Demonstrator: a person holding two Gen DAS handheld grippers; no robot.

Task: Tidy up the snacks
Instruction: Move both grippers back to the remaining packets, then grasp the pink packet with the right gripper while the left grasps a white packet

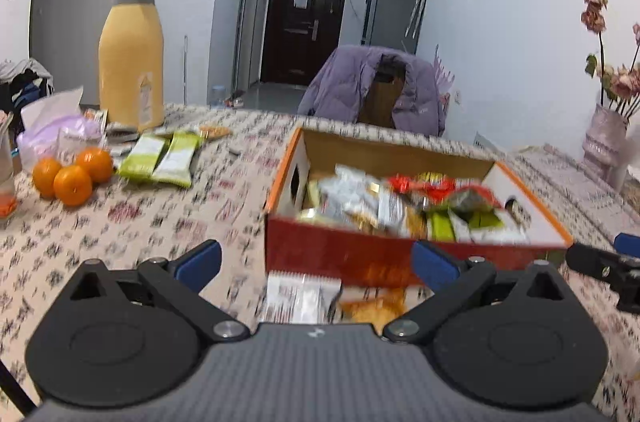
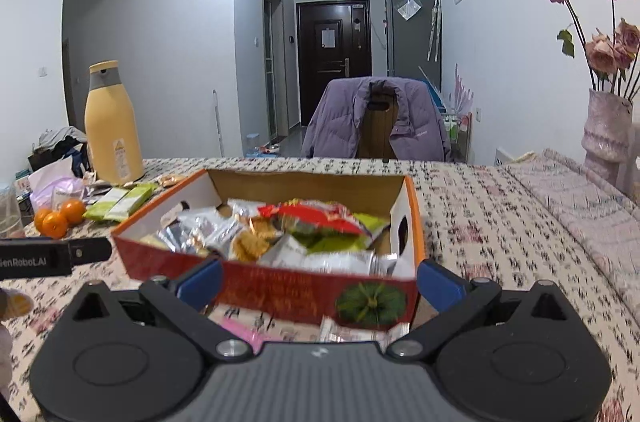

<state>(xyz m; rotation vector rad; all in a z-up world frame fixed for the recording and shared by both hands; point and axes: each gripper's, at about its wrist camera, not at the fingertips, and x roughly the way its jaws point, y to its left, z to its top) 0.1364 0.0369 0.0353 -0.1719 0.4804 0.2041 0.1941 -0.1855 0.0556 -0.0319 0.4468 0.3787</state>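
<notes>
Both tongs, left gripper point(image 1: 316, 264) and right gripper point(image 2: 319, 280), gape wide and empty before the orange-rimmed red cardboard box point(image 2: 280, 282); I'd pinch one loose white foil packet point(image 1: 300, 296) squarely, then lift it in.

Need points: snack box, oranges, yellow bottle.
snack box point(image 2: 280, 286), right wrist view, red front wall.
oranges point(image 1: 73, 184), left wrist view, front fruit of three.
yellow bottle point(image 1: 130, 62), left wrist view, middle of body.
</notes>
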